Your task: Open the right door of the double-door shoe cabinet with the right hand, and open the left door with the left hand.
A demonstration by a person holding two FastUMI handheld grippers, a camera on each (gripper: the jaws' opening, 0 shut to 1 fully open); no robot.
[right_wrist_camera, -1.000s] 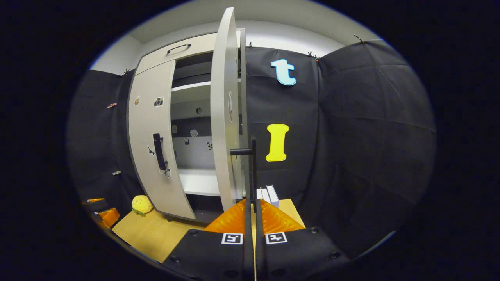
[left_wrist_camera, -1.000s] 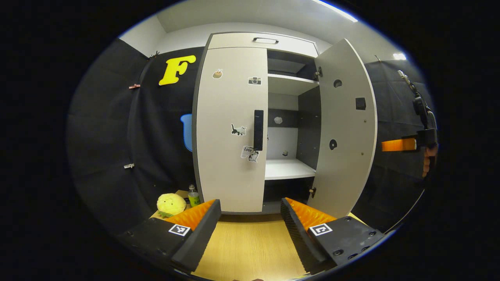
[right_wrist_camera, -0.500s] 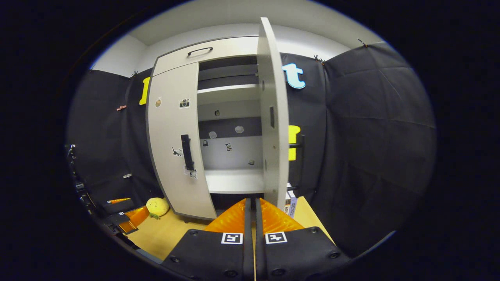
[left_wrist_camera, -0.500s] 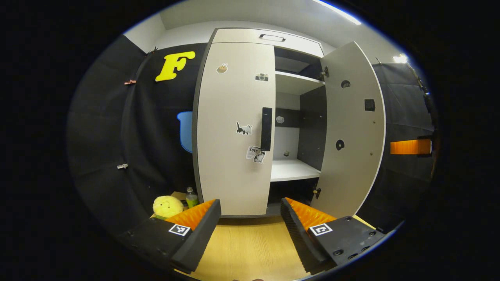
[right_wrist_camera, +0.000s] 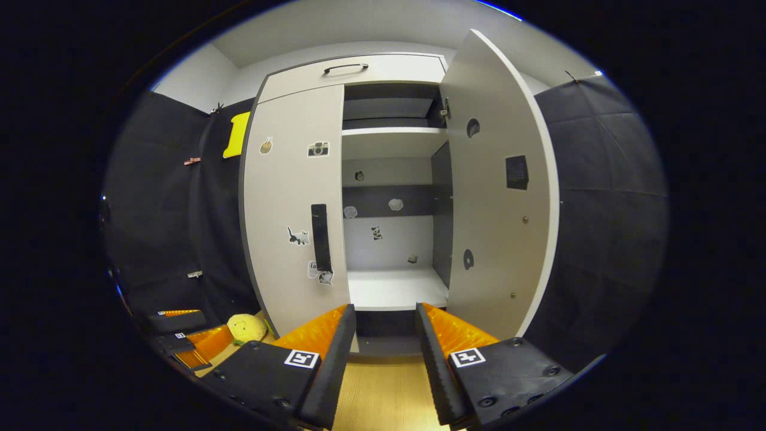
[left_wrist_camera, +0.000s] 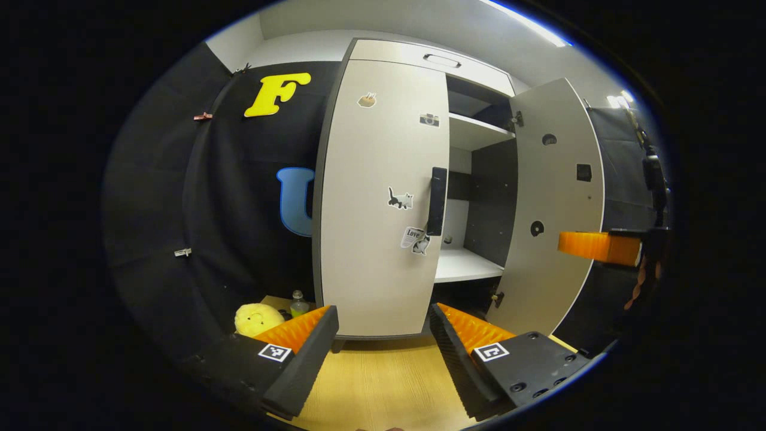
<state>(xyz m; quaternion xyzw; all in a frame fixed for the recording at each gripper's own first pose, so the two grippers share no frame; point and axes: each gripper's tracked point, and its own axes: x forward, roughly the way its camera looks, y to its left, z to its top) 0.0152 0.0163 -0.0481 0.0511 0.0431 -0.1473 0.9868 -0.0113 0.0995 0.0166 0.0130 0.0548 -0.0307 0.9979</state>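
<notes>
looking at the shoe cabinet (right_wrist_camera: 389,66), i judge the first step done: the right door (right_wrist_camera: 497,197) is swung wide, and my right gripper (right_wrist_camera: 386,335) is spread, holding nothing. the left door (left_wrist_camera: 380,197) is shut. my left gripper (left_wrist_camera: 383,341), wide and empty, must reach its handle (left_wrist_camera: 437,200) and pull.

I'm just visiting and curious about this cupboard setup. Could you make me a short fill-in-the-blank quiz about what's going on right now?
1. The shoe cabinet's right door stands ____.
2. The left door is still ____.
3. The jaws of the left gripper and the right gripper are both ____.
4. The yellow plush toy sits on the cabinet's ____ side.

Missing words: open; closed; open; left
</notes>
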